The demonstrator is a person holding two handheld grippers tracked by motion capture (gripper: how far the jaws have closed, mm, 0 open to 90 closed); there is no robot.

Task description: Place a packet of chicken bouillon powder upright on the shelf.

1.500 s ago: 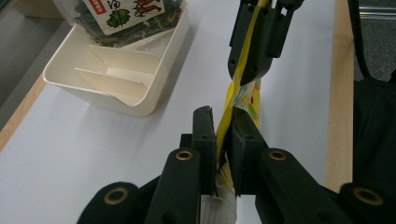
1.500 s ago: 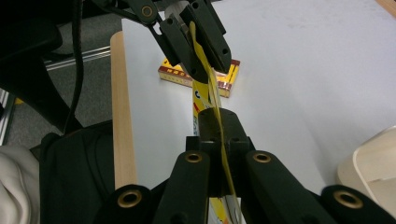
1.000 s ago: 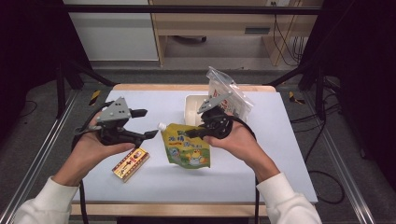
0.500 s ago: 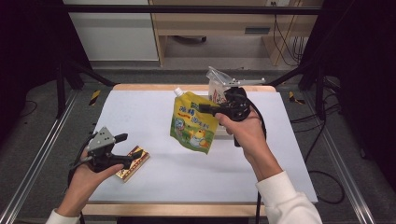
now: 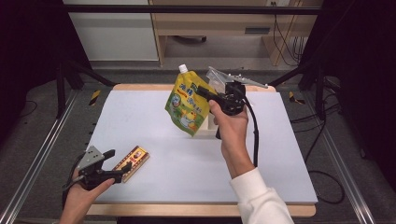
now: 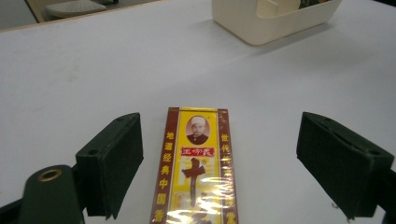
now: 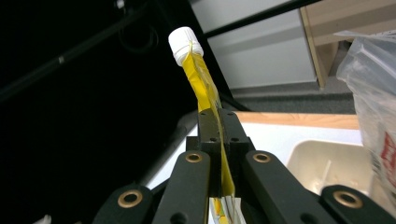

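Observation:
My right gripper (image 5: pixel 206 94) is shut on the edge of a yellow spout pouch (image 5: pixel 187 105) with a white cap (image 7: pixel 185 43). It holds the pouch in the air over the back middle of the table; the right gripper view shows both jaws (image 7: pixel 217 117) pinching the pouch (image 7: pixel 201 81). A flat yellow and brown box (image 5: pixel 133 161) lies on the table near the front left. My left gripper (image 5: pixel 119 161) is low beside it, open. Its jaws have just been opening and stand on either side of the box (image 6: pixel 196 177) without touching it.
A cream bin (image 5: pixel 208 124) sits at the back of the white table (image 5: pixel 163 140), behind the pouch, and a clear plastic bag (image 7: pixel 371 88) rises from it. The bin (image 6: pixel 275 21) lies far beyond the box. Dark frame posts stand at the table's sides.
My left hand dropped from mid-table down to the front left and now straddles the box. The right hand lifted the pouch up and toward the back.

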